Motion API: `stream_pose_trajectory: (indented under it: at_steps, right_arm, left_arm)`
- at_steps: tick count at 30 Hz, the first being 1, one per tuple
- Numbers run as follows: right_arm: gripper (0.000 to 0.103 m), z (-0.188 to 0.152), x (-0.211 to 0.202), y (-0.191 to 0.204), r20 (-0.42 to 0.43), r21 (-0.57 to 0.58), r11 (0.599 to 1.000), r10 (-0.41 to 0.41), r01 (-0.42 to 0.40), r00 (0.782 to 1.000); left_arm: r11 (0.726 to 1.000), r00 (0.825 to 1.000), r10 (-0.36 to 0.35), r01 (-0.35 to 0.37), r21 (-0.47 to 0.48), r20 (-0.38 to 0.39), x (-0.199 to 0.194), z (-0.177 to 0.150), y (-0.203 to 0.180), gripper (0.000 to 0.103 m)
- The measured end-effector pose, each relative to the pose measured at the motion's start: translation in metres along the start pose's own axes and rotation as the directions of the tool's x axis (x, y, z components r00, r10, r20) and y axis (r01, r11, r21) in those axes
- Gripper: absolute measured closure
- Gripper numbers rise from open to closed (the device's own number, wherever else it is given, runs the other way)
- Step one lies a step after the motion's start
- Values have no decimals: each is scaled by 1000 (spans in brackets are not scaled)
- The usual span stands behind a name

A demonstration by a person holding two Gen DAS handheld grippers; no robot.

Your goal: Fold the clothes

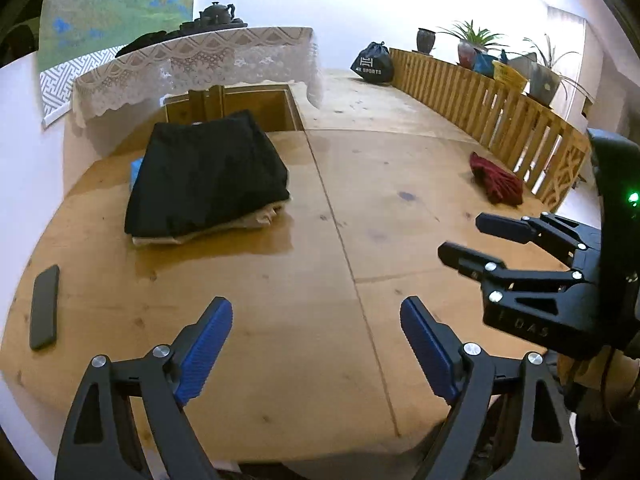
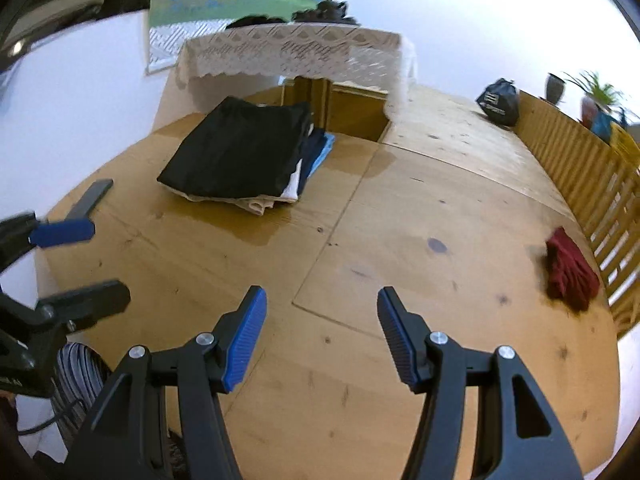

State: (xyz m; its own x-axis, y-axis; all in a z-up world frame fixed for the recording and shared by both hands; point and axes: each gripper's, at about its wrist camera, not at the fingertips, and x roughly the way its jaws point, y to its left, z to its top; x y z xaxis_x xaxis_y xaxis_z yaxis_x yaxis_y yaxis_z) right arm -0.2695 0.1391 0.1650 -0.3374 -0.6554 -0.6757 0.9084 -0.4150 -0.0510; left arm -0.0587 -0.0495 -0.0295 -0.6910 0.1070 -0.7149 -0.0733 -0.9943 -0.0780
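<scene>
Red garment [image 2: 570, 274] crumpled well right of empty right claw [image 2: 322, 336]

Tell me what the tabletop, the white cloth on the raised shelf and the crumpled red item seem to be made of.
Tabletop: wood sheets, probably plywood; knots, grain and seams show, with a dull sheen.
White cloth: lace, likely cotton or synthetic; openwork pattern, scalloped edge.
Red item: soft fabric, possibly knit; folds and ribbing, matte.

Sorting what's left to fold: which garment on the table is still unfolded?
The red garment, crumpled alone beside the wooden fence; the others lie flat in the folded stack under the black one.
</scene>
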Motion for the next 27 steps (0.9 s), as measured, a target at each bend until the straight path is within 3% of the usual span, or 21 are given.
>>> stream_pose_trajectory:
  at_steps: [5, 12, 18, 27]
  right_arm:
    - [46, -28, -38, -17, 59, 79, 996, -43, 38, 997]
    - [46, -61, -77, -33, 84, 168, 984, -71, 56, 994]
    - [46, -81, -105, -31, 108, 185, 977, -124, 103, 986]
    - [46, -97, -128, -13, 125, 156, 983, -113, 93, 986]
  left_arm:
    - [998, 999, 43, -44, 46, 7, -16, -21, -23, 17]
    - [999, 1000, -6, 5, 50, 12, -31, -40, -44, 17]
    - [998, 999, -27, 26, 48, 23, -44, -53, -54, 17]
    - [1000, 999, -15, 14, 25, 38, -65, -71, -54, 17]
